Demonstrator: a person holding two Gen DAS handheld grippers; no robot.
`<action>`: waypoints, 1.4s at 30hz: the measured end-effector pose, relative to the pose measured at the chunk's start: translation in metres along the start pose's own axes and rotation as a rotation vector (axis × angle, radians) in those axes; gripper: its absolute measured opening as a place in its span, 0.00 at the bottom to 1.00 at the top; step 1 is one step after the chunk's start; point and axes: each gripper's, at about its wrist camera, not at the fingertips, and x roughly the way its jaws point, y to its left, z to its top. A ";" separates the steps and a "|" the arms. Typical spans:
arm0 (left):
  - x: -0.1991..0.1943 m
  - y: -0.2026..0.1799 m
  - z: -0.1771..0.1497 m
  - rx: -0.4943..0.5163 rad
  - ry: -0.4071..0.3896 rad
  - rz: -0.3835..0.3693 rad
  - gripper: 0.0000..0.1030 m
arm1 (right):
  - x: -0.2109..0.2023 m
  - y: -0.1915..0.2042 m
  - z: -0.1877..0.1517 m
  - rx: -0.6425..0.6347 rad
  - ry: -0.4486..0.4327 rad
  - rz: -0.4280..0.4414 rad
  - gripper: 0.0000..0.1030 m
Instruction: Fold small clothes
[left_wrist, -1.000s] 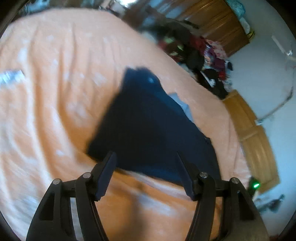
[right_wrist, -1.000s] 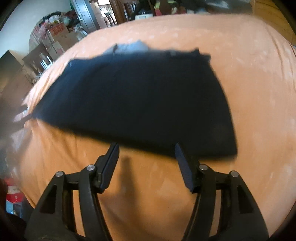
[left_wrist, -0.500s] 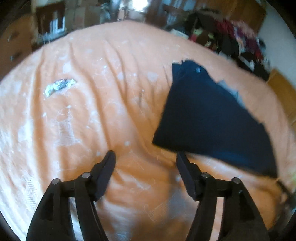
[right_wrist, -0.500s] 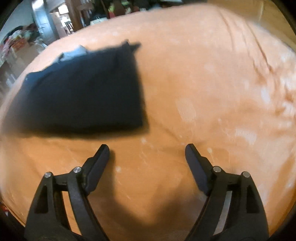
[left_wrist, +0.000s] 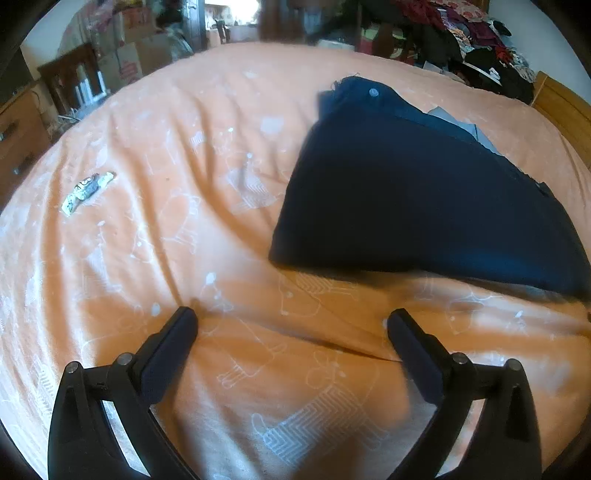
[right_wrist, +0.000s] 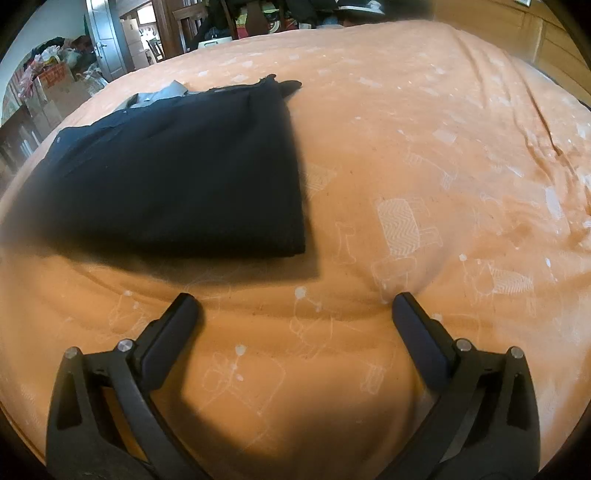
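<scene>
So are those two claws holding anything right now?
No. The left gripper and right gripper are both open and empty; the dark folded garment lies free on the bed.

Left gripper (left_wrist: 290, 319) and right gripper (right_wrist: 295, 304): jaws spread wide, empty.

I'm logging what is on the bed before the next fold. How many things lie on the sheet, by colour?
Navy: 1, the folded garment
Silver: 1, the wrapper
Total: 2, on the orange sheet
</scene>
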 end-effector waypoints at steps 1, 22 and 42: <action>-0.001 0.000 -0.001 -0.001 -0.003 -0.001 1.00 | 0.000 0.001 0.000 -0.001 -0.002 -0.001 1.00; -0.001 -0.003 -0.002 0.009 -0.009 0.019 1.00 | 0.001 -0.001 -0.001 0.005 0.001 0.009 1.00; 0.000 -0.004 -0.001 0.009 -0.009 0.018 1.00 | 0.001 0.001 -0.003 0.009 0.001 0.013 1.00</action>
